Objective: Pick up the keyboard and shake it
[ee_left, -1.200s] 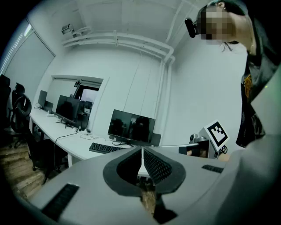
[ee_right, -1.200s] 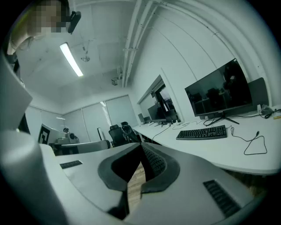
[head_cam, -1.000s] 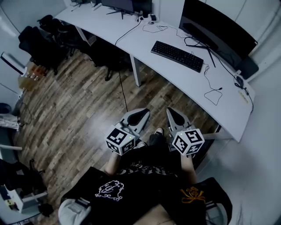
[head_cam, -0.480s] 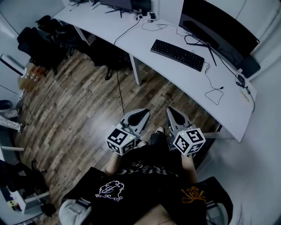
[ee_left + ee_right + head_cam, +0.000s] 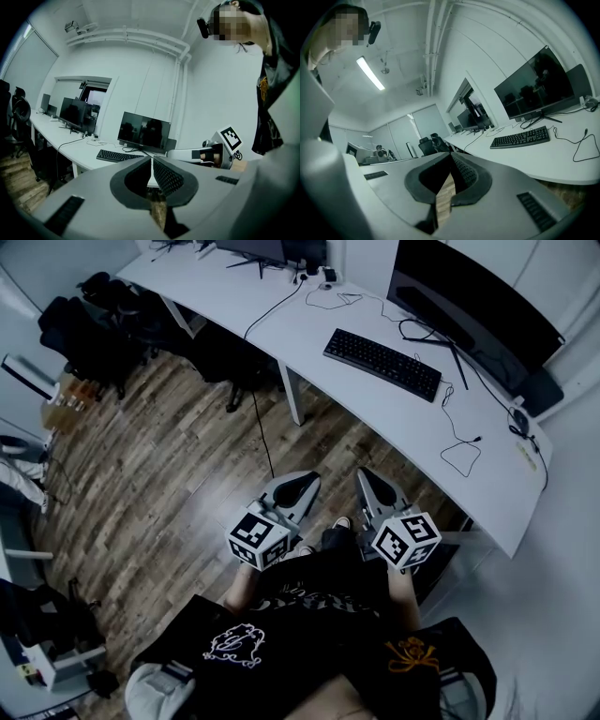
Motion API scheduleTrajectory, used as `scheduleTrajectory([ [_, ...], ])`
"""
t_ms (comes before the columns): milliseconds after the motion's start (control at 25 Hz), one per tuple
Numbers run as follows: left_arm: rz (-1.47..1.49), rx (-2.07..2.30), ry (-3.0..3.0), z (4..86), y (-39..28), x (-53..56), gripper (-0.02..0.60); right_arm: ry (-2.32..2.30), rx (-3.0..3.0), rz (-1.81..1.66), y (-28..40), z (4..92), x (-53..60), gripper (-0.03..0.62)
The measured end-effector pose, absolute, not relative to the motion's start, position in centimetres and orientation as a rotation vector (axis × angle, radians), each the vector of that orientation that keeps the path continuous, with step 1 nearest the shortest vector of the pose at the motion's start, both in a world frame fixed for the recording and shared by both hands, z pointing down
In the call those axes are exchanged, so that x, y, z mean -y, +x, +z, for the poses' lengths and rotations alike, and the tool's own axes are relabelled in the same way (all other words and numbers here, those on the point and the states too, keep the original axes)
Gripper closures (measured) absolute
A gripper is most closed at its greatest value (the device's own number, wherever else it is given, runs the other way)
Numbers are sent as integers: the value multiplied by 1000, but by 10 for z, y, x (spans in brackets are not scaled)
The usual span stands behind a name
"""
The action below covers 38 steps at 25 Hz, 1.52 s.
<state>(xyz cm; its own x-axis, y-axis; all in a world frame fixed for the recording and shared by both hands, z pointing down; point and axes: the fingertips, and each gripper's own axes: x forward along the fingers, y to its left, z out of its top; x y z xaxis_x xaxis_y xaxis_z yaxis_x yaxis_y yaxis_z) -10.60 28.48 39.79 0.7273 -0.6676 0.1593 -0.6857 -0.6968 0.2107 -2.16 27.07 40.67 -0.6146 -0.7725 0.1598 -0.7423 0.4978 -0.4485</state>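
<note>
A black keyboard (image 5: 382, 364) lies on the long white desk (image 5: 309, 343), in front of a large dark monitor (image 5: 469, 310). It also shows in the left gripper view as the keyboard (image 5: 116, 155) and in the right gripper view as the keyboard (image 5: 520, 137). My left gripper (image 5: 302, 476) and right gripper (image 5: 364, 476) hang side by side over the wooden floor, well short of the desk. Both are shut with nothing between their jaws. The right gripper (image 5: 187, 153) shows beside the left one in the left gripper view.
Thin black cables (image 5: 457, 432) run across the desk right of the keyboard. A second monitor (image 5: 258, 249) stands at the desk's far end. Black office chairs (image 5: 89, 320) sit at the left. The desk leg (image 5: 292, 395) stands on the wooden floor (image 5: 178, 465).
The view has shifted slightly: the desk and keyboard sit a little further right and down. Both grippers stay shut in about the same place.
</note>
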Motion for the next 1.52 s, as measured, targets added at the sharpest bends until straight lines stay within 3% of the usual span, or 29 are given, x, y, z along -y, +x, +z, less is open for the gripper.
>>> scheduleTrajectory([
  [800,170,1072,2706,385,-32,-181,552,-1338,-2584,-775,65,400,-177,579],
  [1520,207,1028,2680,395,-23,-131,551,-1422,-2454,-828,95,415,-145,579],
])
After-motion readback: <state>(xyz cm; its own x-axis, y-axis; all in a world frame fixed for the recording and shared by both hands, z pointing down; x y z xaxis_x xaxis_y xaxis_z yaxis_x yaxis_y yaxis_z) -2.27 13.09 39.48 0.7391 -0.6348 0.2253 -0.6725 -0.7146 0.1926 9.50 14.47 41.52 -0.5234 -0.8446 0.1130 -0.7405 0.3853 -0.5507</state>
